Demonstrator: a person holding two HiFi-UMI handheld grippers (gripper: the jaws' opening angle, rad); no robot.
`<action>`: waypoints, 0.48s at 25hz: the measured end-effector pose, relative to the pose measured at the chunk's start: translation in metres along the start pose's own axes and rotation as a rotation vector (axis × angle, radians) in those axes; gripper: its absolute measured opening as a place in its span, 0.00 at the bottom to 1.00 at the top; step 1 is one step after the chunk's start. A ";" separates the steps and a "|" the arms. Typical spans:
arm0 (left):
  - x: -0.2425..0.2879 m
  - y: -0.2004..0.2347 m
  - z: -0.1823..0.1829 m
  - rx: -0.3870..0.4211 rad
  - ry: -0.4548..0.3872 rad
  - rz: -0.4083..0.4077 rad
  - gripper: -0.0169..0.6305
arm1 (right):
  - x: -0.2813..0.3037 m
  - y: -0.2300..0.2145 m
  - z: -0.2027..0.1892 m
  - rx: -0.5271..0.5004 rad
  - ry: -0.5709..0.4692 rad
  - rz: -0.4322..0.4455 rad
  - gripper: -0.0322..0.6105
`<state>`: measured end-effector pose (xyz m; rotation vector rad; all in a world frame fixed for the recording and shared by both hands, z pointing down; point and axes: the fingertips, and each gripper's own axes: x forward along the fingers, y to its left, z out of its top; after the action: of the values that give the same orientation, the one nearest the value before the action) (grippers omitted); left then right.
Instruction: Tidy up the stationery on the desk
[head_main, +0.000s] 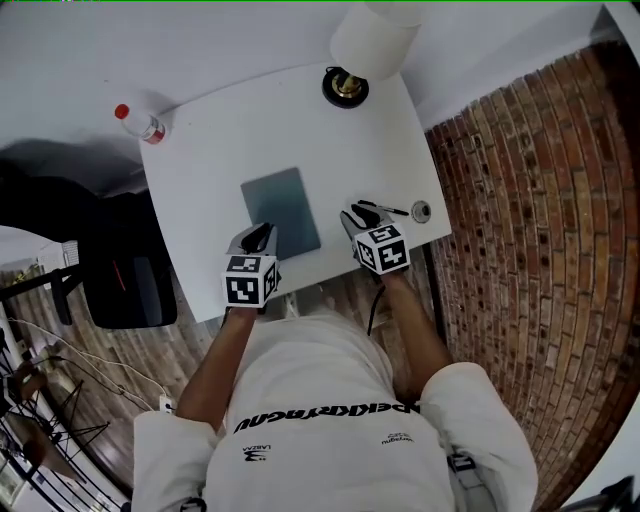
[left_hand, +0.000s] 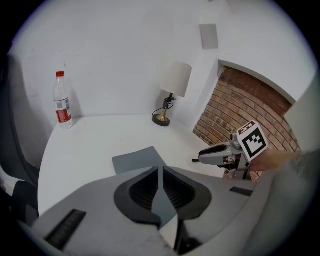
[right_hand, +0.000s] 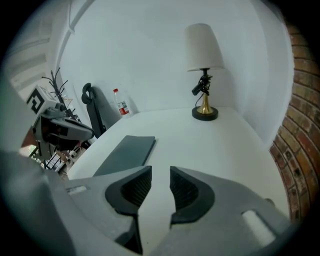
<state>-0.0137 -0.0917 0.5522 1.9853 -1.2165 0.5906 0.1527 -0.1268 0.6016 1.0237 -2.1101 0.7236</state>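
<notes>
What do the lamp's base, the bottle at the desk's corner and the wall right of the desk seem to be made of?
Lamp base: probably brass or brass-plated metal, shiny gold above a black foot.
Bottle: likely clear plastic, see-through, with a red cap and label.
Wall: bare brick, matte, reddish-brown blocks with pale mortar lines.

A white worktop (head_main: 220, 140) stood with its far edge against a plain white wall (head_main: 200, 45). A pale-shaded lamp (head_main: 372, 42) sat at the worktop's far right corner. A red brick wall (head_main: 530, 200) rose right of the worktop, and a black chair (head_main: 125, 275) stood left of it on a wood-plank floor (head_main: 130, 345).
</notes>
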 end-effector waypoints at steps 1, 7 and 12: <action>-0.003 -0.005 0.002 0.008 -0.009 -0.008 0.06 | -0.004 -0.003 -0.001 -0.025 0.008 0.007 0.21; -0.024 -0.029 0.016 0.048 -0.067 -0.042 0.02 | -0.019 -0.026 -0.013 -0.187 0.069 0.036 0.21; -0.039 -0.043 0.019 0.089 -0.093 -0.064 0.02 | -0.026 -0.052 -0.036 -0.393 0.200 0.011 0.21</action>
<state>0.0076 -0.0718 0.4981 2.1384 -1.1953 0.5341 0.2193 -0.1177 0.6140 0.6957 -1.9791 0.3743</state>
